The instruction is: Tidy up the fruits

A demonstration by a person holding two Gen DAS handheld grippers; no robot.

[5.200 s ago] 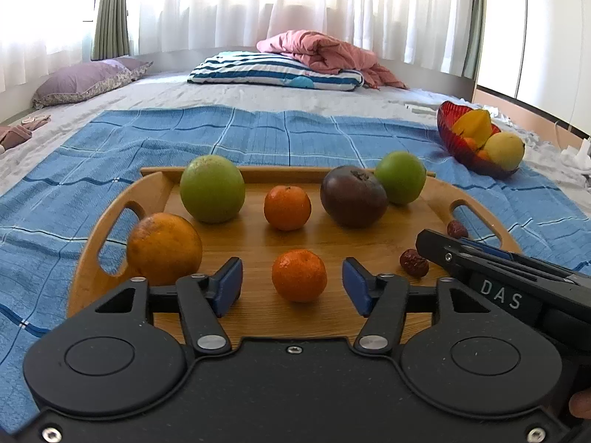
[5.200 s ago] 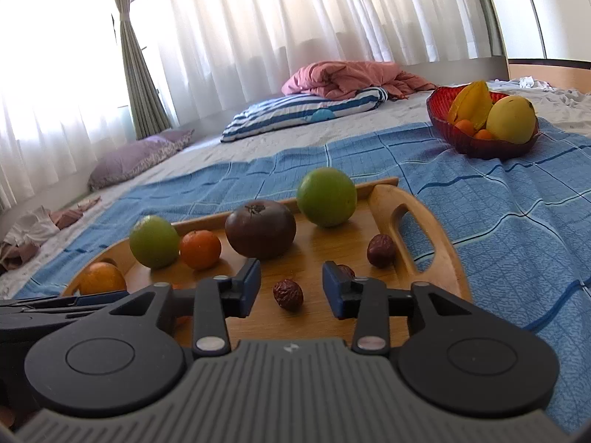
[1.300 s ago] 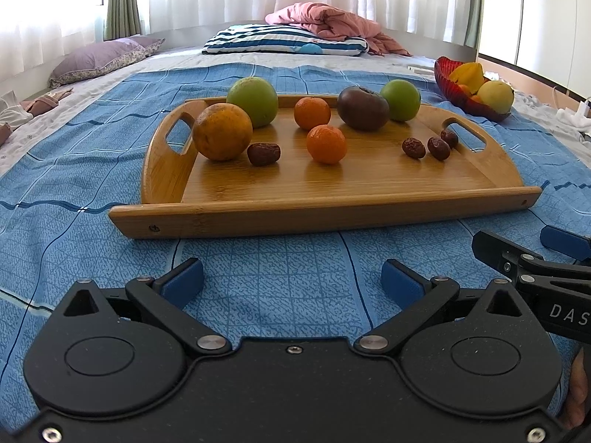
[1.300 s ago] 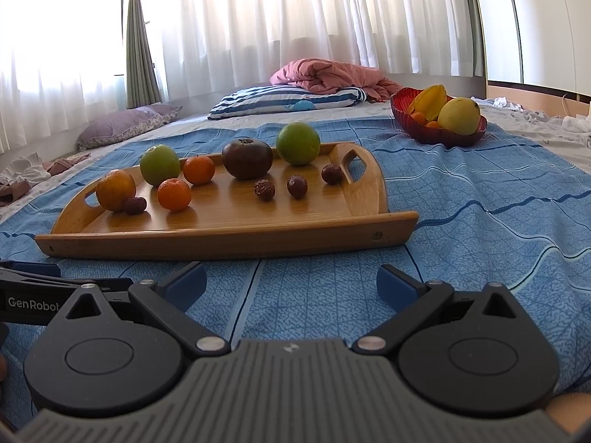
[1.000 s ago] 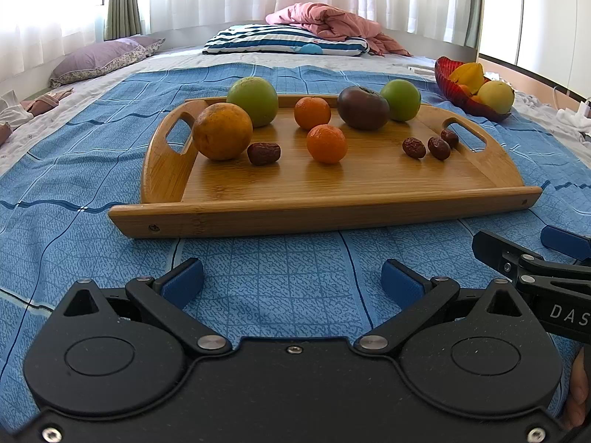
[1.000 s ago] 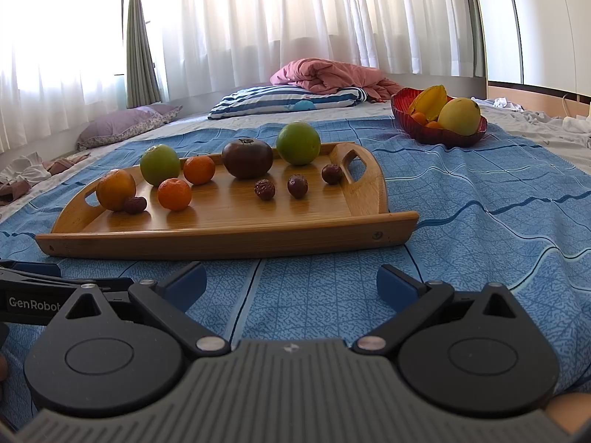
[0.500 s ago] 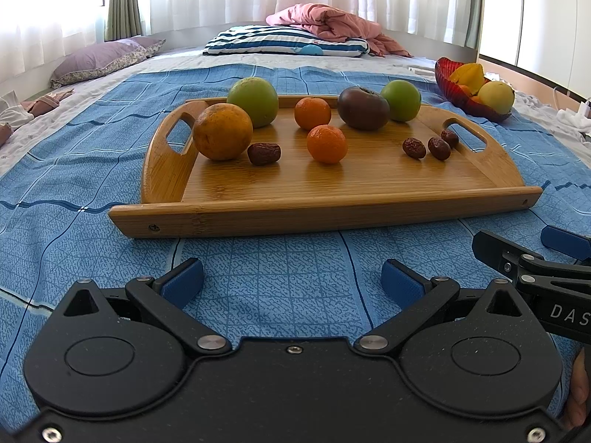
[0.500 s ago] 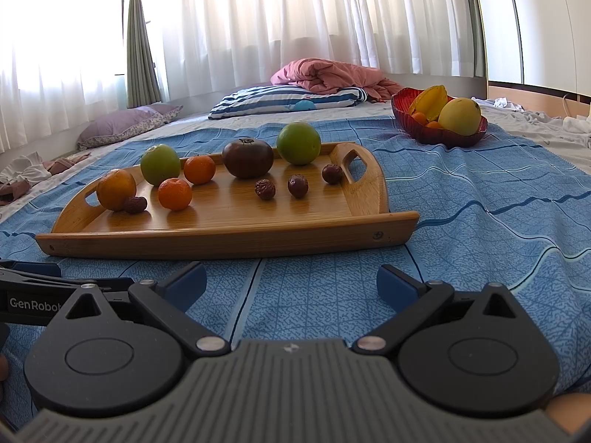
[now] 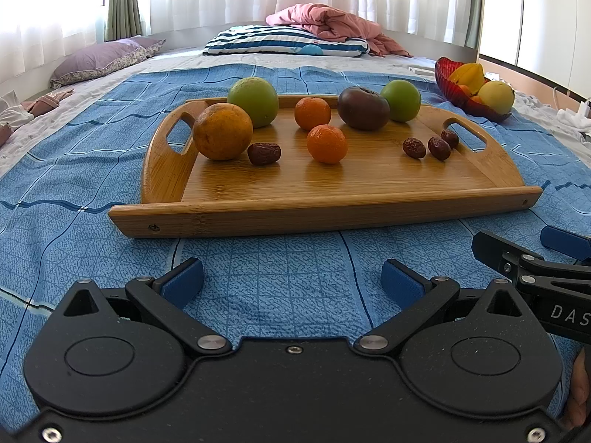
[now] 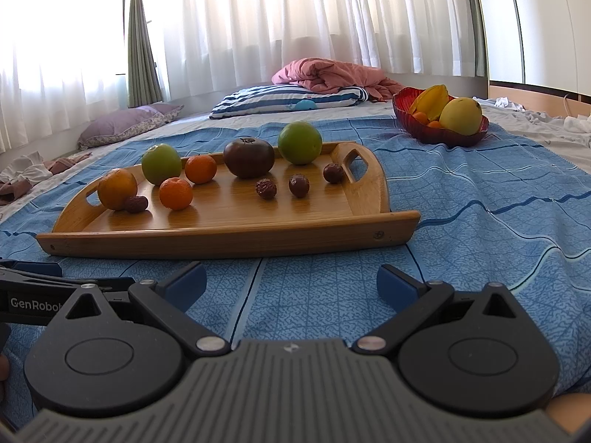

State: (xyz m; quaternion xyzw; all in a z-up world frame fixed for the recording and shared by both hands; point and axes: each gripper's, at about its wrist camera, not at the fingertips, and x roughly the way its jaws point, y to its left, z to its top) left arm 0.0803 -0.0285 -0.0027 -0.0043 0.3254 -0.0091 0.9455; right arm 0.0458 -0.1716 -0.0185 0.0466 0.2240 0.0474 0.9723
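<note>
A wooden tray (image 9: 332, 192) (image 10: 229, 236) lies on the blue bedspread. On it are a large orange (image 9: 222, 131), two green fruits (image 9: 253, 96) (image 9: 400, 100), two small tangerines (image 9: 313, 113) (image 9: 327, 144), a dark tomato (image 9: 364, 107) and several dates, one (image 9: 263, 153) beside the large orange and three (image 9: 428, 146) at the right. My left gripper (image 9: 291, 280) and right gripper (image 10: 291, 282) are open and empty, held low over the bedspread in front of the tray.
A red bowl (image 9: 448, 85) (image 10: 439, 131) with yellow fruit sits beyond the tray at the right. Pillows (image 9: 288, 42) and a pink blanket (image 9: 325, 24) lie at the bed's far end. The right gripper shows at the left view's right edge (image 9: 532, 265).
Since 5 seconds ago both grippers have pulled back from over the tray and opened wide; a date now lies beside the large orange. Nothing has moved over the last second.
</note>
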